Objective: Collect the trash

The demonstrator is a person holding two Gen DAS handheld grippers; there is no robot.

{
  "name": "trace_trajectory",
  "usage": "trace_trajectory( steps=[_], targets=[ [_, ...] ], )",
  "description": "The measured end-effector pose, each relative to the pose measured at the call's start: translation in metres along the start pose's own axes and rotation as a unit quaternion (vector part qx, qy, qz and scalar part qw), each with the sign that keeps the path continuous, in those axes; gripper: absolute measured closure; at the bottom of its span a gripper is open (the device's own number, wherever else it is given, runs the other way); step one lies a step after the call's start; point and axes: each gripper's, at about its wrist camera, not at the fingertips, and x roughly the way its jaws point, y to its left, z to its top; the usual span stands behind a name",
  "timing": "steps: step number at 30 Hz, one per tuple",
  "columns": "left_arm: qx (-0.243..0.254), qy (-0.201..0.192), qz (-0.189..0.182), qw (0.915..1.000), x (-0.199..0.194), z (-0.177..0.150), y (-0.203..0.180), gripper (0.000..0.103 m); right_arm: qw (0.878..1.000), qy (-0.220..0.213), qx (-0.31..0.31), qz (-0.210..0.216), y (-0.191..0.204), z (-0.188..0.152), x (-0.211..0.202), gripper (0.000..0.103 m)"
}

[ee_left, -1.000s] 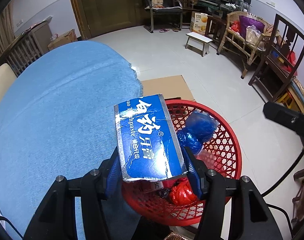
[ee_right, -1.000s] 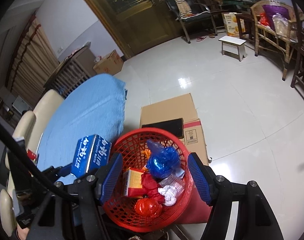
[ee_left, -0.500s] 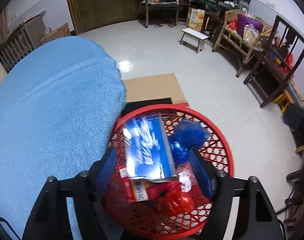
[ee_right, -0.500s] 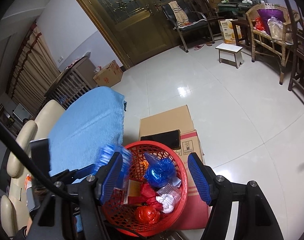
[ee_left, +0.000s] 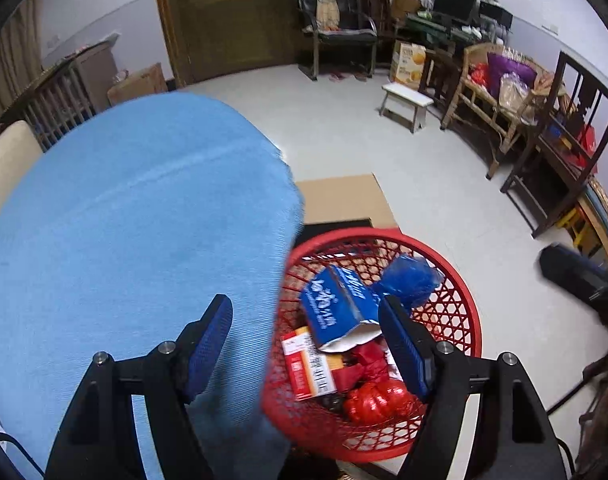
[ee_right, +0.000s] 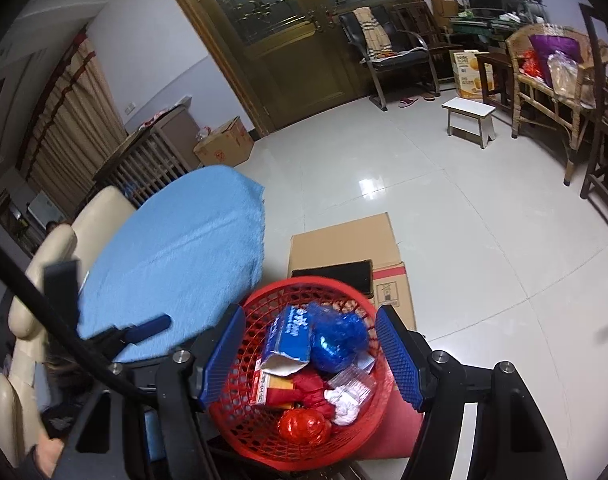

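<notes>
Left wrist view: left gripper jaws apart, empty; blue toothpaste box lies in red basket. Right gripper also spread, empty. Drop looks done; next, find remaining trash.

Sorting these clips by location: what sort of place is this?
Most likely a home living room: a wooden double door, a wicker chair piled with bags, and a small white stool on the tiled floor.

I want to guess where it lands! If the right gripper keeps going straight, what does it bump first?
Probably the trash in the red basket: the right gripper, open and empty, points at the blue toothpaste box and blue wrapper. Depth is unclear.
</notes>
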Motion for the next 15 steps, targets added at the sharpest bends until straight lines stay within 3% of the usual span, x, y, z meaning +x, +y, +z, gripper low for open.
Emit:
trace_trajectory(
  steps=[15],
  targets=[
    [-0.091,-0.063,0.053,0.9924,-0.069,-0.046,0.094,0.025,0.997,0.020,-0.069,-0.006,0.070,-0.042,0.020,0.027]
  ],
)
